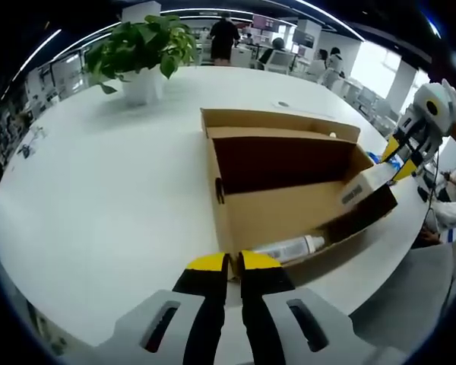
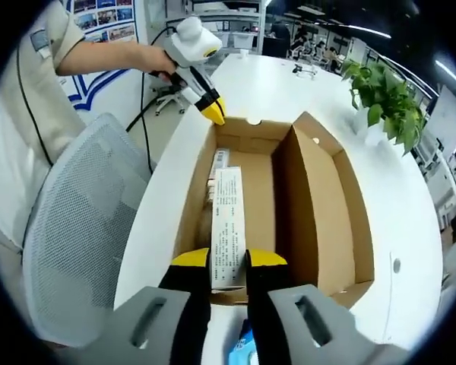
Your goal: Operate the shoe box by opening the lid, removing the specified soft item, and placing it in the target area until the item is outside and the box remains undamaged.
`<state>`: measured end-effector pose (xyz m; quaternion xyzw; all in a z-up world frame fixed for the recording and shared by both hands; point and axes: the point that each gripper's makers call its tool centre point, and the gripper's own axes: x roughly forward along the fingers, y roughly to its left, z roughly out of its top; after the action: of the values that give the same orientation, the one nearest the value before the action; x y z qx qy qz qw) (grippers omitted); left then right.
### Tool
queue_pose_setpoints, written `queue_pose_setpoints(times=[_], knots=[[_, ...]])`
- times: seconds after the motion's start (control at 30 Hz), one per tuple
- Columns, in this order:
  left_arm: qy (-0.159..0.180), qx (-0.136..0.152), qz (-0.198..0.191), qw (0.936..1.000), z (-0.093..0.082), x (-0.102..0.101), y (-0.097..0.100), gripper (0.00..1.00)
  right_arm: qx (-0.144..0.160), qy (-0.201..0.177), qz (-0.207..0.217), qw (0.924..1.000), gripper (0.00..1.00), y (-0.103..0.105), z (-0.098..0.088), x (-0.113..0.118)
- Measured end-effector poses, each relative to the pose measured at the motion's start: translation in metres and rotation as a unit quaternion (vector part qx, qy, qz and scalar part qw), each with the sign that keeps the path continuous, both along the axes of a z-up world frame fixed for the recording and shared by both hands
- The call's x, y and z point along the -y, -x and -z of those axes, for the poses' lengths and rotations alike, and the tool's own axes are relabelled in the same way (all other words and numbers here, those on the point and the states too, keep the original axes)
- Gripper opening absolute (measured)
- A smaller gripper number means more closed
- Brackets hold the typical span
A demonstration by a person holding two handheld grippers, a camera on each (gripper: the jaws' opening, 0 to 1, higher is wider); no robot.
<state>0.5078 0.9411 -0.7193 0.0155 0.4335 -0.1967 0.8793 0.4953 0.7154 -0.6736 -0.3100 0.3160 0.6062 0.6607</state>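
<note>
An open brown cardboard shoe box [image 1: 289, 205] lies on the white table [image 1: 99, 198]. Its lid [image 1: 281, 122] is folded back. A white tube-like item [image 1: 289, 247] rests on the box floor by the near wall. My left gripper [image 1: 233, 262] has its jaws pinched on the box's near end wall; from the other side the left gripper [image 2: 210, 109] sits at the far end of the box [image 2: 319, 205]. My right gripper [image 2: 228, 260] is shut on the box's white-labelled flap [image 2: 228, 220], and the right gripper [image 1: 401, 156] holds that flap [image 1: 357, 190] raised.
A potted plant [image 1: 140, 53] stands beyond the box on the table, also seen as the plant [image 2: 387, 99]. A grey mesh chair [image 2: 83, 228] is beside the table edge, next to the person [image 2: 23, 129] who holds the grippers. Something blue [image 2: 243, 351] lies under the right gripper.
</note>
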Motion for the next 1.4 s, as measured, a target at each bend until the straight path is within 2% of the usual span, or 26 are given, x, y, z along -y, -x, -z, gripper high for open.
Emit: queue_pose_setpoints(times=[0.33, 0.6, 1.4], knots=[[-0.001, -0.001, -0.001, 1.0, 0.0, 0.0, 0.0, 0.03, 0.029, -0.014, -0.006, 0.9995, 0.14, -0.004, -0.029, 0.003], [0.0, -0.006, 0.001, 1.0, 0.001, 0.0, 0.0, 0.03, 0.038, -0.014, -0.003, 0.9992, 0.14, -0.006, -0.041, 0.015], [-0.004, -0.016, -0.001, 0.9999, 0.001, 0.001, 0.0, 0.03, 0.061, -0.005, 0.043, 0.9972, 0.14, -0.025, -0.061, 0.086]])
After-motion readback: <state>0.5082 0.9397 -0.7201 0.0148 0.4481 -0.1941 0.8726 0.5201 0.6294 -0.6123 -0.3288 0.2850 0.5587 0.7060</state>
